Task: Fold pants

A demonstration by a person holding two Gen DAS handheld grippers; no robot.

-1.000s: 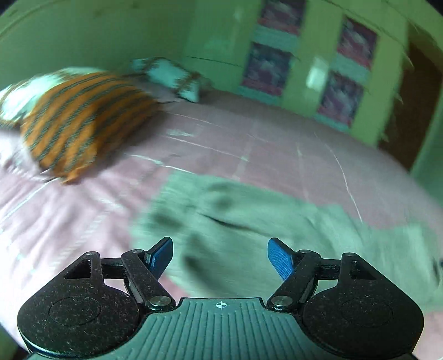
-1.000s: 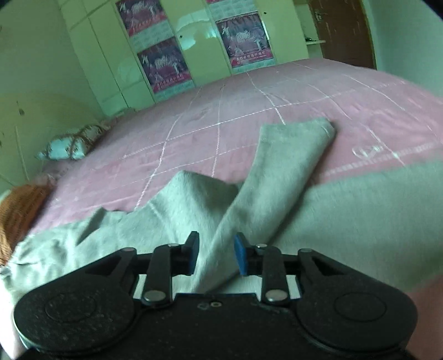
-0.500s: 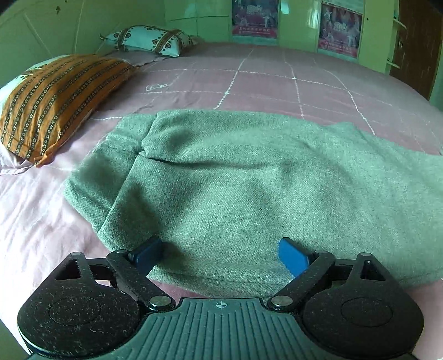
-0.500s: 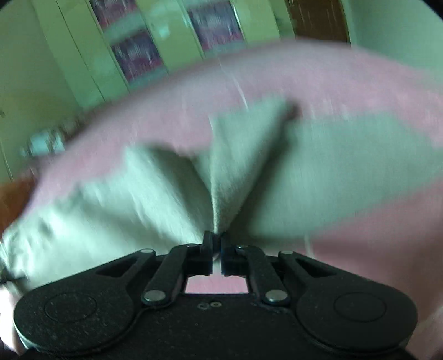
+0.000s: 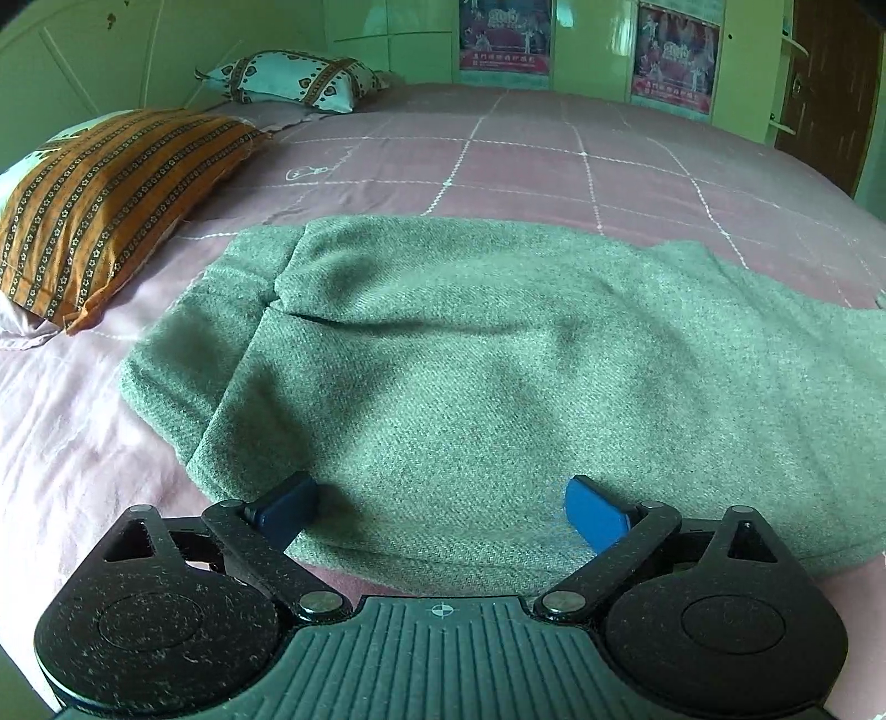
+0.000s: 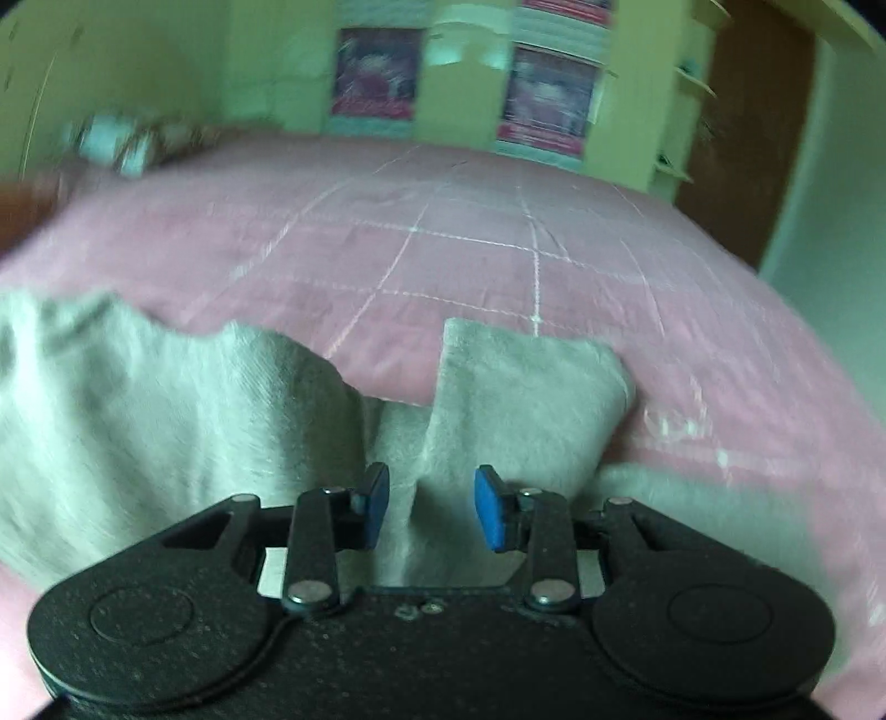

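Observation:
Grey-green pants [image 5: 470, 360] lie spread on a pink bedspread [image 5: 526, 160], waist end at the left. My left gripper [image 5: 440, 507] is wide open and low over the near edge of the pants, its blue pads on either side of the cloth. In the blurred right wrist view the pants [image 6: 166, 421] lie rumpled, with one leg end folded into a flap [image 6: 526, 387]. My right gripper [image 6: 431, 512] is open, its pads apart over a ridge of cloth between them.
An orange striped pillow [image 5: 105, 205] lies at the left and a white patterned pillow [image 5: 293, 80] at the back. Green wardrobe doors with posters [image 5: 504, 33] stand behind the bed. A brown door [image 5: 819, 83] is at the far right.
My right gripper was pinched shut on the cloth half a second ago and has now opened, letting the leg drop. The left gripper stays open and has settled low at the pants' near edge.

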